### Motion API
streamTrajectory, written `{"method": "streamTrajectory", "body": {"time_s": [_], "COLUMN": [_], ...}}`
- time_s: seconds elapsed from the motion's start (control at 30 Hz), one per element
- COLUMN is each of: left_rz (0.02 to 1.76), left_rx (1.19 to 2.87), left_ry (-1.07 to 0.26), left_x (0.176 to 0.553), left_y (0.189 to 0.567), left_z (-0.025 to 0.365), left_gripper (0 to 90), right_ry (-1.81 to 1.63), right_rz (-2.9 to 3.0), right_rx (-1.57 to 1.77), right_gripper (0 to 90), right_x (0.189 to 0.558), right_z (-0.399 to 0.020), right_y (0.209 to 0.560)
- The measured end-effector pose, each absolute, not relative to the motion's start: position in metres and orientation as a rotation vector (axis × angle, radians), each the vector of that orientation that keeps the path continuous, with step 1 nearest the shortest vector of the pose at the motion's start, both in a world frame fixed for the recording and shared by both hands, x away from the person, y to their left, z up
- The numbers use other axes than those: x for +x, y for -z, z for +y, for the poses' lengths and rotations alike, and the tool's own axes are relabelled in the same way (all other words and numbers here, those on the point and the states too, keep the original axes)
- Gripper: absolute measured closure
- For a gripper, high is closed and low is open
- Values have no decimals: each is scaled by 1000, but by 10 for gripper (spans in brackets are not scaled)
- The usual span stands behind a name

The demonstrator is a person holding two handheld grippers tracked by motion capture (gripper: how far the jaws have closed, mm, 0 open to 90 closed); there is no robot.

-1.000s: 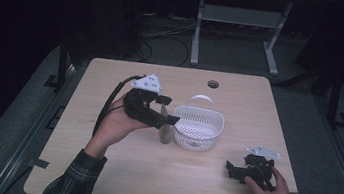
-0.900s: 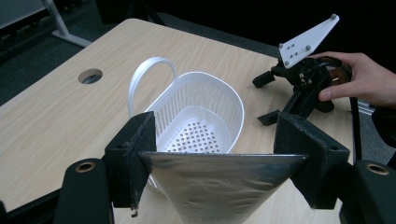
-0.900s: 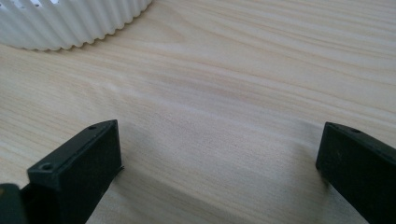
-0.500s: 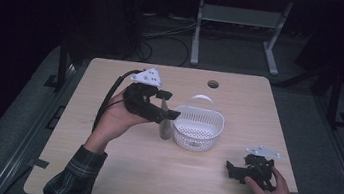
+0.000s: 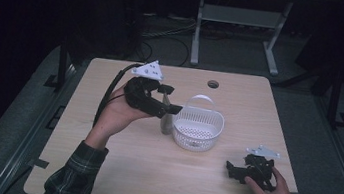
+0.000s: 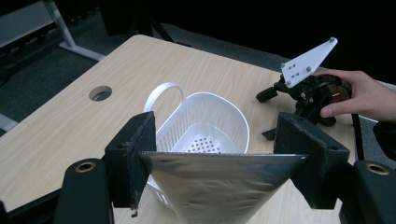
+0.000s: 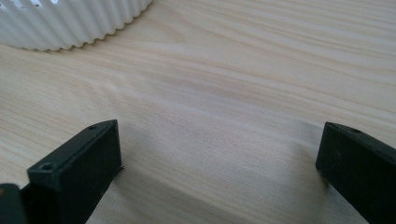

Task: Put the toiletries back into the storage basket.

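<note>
the left gripper (image 5: 159, 103) pinches a silver pouch (image 6: 219, 186) by its top edge, hanging just left of the white basket (image 5: 200, 128). to do this well, i'd lift the pouch clear of the basket's rim, centre it over the opening, then let go. the right gripper (image 5: 246, 171) rests near the basket's right, jaws wide and empty. pale wood table (image 5: 149, 175); dark room, a metal stand (image 5: 235, 19) behind.
</note>
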State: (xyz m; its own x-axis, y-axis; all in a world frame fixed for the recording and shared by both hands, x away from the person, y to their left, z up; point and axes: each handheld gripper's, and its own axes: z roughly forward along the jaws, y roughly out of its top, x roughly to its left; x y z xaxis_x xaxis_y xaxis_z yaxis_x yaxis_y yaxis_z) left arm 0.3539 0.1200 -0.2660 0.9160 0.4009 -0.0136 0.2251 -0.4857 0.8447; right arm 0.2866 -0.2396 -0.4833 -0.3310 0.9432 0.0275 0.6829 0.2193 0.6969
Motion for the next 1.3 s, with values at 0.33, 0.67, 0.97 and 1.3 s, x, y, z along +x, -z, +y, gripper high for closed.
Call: {"method": "streamTrajectory", "body": {"time_s": [0.33,0.67,0.97,1.3], "left_rz": [439,429,427,425], "left_rx": [2083,2079,2078,2074], "left_ry": [-223,-230,-236,-245], "left_x": [358,364,369,374], "left_y": [260,256,256,257], "left_z": [116,109,103,95], "left_gripper": [296,296,296,296], "right_ry": [-875,-875,-875,-875], "right_rz": [2097,2096,2097,2096], "right_rx": [1504,1504,1504,1504], "right_gripper": [0,0,0,0], "right_x": [287,287,287,287], "right_z": [-240,-240,-240,-240], "right_y": [483,483,483,483]}}
